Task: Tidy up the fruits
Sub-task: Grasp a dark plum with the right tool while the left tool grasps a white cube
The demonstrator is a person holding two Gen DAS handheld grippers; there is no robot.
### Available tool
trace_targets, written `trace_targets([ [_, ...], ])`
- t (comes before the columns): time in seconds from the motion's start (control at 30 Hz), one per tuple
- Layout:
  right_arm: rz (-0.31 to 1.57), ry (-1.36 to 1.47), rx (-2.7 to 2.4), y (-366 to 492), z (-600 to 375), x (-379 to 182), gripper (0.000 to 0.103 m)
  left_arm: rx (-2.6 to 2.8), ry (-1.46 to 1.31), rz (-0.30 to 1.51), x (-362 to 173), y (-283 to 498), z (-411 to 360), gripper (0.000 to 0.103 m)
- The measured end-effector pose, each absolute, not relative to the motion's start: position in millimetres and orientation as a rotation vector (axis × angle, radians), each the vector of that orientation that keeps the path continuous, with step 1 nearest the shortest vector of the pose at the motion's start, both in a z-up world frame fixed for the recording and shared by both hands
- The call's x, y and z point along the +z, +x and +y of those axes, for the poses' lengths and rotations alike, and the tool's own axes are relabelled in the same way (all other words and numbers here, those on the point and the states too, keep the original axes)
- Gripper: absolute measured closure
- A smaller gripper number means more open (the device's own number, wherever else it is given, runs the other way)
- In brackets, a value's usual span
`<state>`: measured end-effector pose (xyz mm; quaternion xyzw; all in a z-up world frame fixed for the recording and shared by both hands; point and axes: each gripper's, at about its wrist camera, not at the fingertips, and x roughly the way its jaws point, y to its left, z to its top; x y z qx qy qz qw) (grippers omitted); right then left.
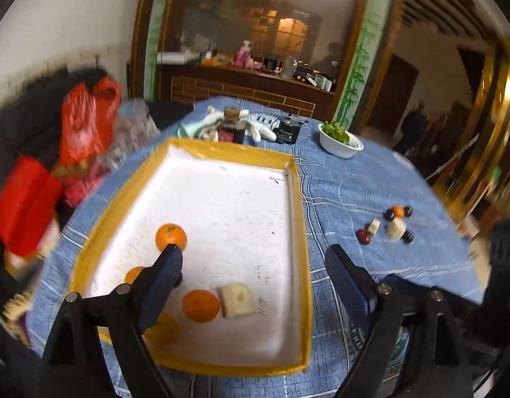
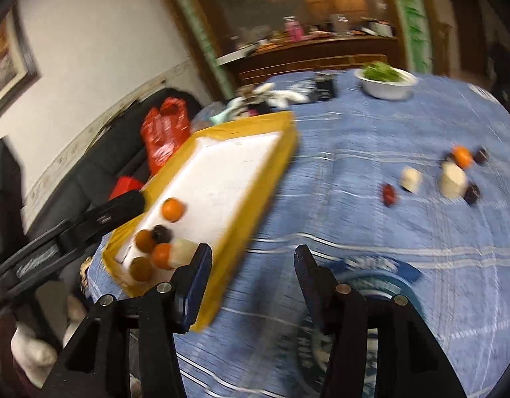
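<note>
A yellow-rimmed white tray point(image 1: 298, 232) point(image 2: 255, 195) lies on the blue tablecloth. It holds several oranges point(image 1: 170, 236) point(image 2: 172, 209), a pale fruit chunk point(image 1: 237, 300) point(image 2: 183, 251) and a dark fruit point(image 2: 162, 233). My left gripper point(image 1: 255, 265) is open and empty above the tray's near end. My right gripper point(image 2: 253, 265) is open and empty over the cloth, right of the tray. A loose cluster lies on the cloth to the right: an orange point(image 1: 398, 211) point(image 2: 462, 156), pale chunks point(image 1: 396, 228) point(image 2: 453, 180), a red fruit point(image 1: 364, 235) point(image 2: 389, 194) and dark fruits point(image 1: 408, 236) point(image 2: 472, 193).
A white bowl of greens point(image 1: 340, 139) point(image 2: 386, 81) stands at the table's far side. Small boxes and cloth items point(image 1: 235, 126) lie behind the tray. Red bags point(image 1: 86, 122) point(image 2: 163, 129) sit on a dark seat to the left.
</note>
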<state>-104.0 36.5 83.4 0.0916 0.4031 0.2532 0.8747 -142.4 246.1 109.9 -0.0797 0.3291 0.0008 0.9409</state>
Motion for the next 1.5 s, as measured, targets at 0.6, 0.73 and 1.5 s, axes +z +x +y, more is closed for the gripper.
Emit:
trace_targets([
  [0.6,0.787,0.405,0.396,-134.1,-62.9,81.2,0.043,0.014,0.161,0.587,136.7,-185.3,136.8,0.016],
  [0.73,0.78,0.424,0.396,-137.9,-71.4,80.9,0.041,0.0,0.178,0.591,136.7,-186.9,126.8,0.016],
  [1.5,0.886,0.333,0.2,-44.0,-146.9,55.7,0.042,-0.276,0.033,0.805,86.9,-83.4,92.8,0.038],
])
